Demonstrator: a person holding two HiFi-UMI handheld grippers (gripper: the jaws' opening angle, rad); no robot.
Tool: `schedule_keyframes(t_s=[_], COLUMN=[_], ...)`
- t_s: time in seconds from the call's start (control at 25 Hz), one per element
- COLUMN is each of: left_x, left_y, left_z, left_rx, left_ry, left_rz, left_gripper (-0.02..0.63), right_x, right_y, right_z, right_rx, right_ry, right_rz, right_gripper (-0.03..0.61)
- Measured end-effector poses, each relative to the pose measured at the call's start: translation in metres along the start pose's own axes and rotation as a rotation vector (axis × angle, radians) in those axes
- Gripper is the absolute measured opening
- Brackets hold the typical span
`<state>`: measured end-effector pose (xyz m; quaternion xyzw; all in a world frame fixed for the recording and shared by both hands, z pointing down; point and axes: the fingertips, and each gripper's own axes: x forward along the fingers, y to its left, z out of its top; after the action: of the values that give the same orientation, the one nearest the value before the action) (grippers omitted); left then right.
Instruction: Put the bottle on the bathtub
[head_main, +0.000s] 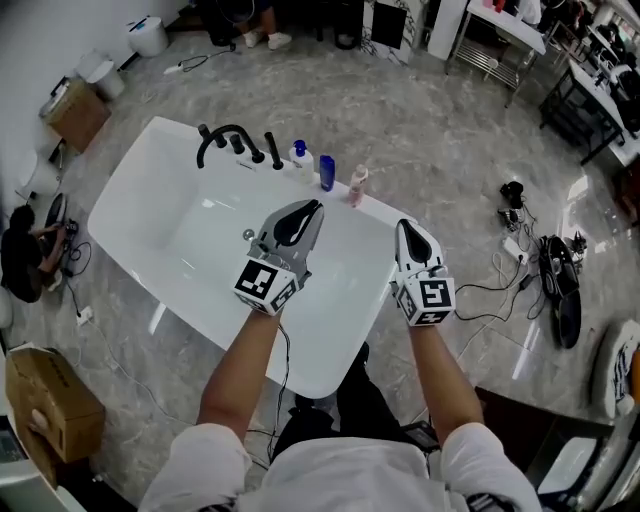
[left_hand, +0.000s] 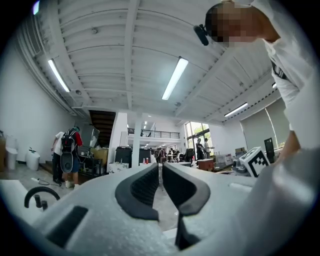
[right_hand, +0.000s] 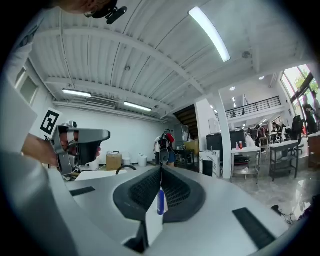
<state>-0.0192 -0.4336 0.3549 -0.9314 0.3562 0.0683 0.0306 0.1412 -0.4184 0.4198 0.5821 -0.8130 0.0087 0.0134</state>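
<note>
The white bathtub (head_main: 140, 190) lies below me, with a black faucet (head_main: 225, 140) on its far rim. Three bottles stand in a row on that rim: a white one with a blue cap (head_main: 299, 155), a blue one (head_main: 327, 172) and a pink one (head_main: 357, 186). My left gripper (head_main: 312, 207) hovers over the tub, just short of the bottles, jaws shut and empty (left_hand: 160, 167). My right gripper (head_main: 403, 225) hangs over the tub's right rim, also shut on nothing (right_hand: 161, 170). A sliver of the blue bottle (right_hand: 161, 201) shows through the slit between its jaws.
Cardboard boxes (head_main: 45, 405) (head_main: 78, 112) stand left of the tub, and a person (head_main: 25, 255) crouches there. Cables and dark gear (head_main: 520, 240) lie on the marble floor to the right. Metal tables (head_main: 505, 35) line the back wall.
</note>
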Motion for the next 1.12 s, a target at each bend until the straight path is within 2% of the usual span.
schedule_keyframes(t_s=[0.28,0.44,0.72,0.92,1.12], left_x=[-0.077,-0.126,-0.215,-0.266,-0.311], left_y=[-0.044,-0.068,-0.108,-0.136,-0.163], left_z=[0.089,0.122,0.148,0.169,0.173], left_rx=[0.019,0.024,0.031,0.046,0.035], left_ry=[-0.091,-0.121,-0.108,-0.109,-0.106], left_rz=[-0.034,-0.061,-0.085,-0.128,-0.147], left_gripper=[0.017,0.017,0.017,0.017,0.017], right_x=[-0.084,-0.136,-0.228,-0.275,-0.323], right_y=[0.059,0.096,0.149,0.195,0.227], right_z=[0.092,0.122,0.148,0.170,0.169], right_rx=[-0.040,-0.072,-0.072,-0.080,-0.108], right_ry=[-0.098,-0.136,-0.164,-0.185,-0.158], right_rz=[0.005,0.007,0.002,0.074,0.114], right_gripper=[0.014,0.014,0.014,0.014,0.014])
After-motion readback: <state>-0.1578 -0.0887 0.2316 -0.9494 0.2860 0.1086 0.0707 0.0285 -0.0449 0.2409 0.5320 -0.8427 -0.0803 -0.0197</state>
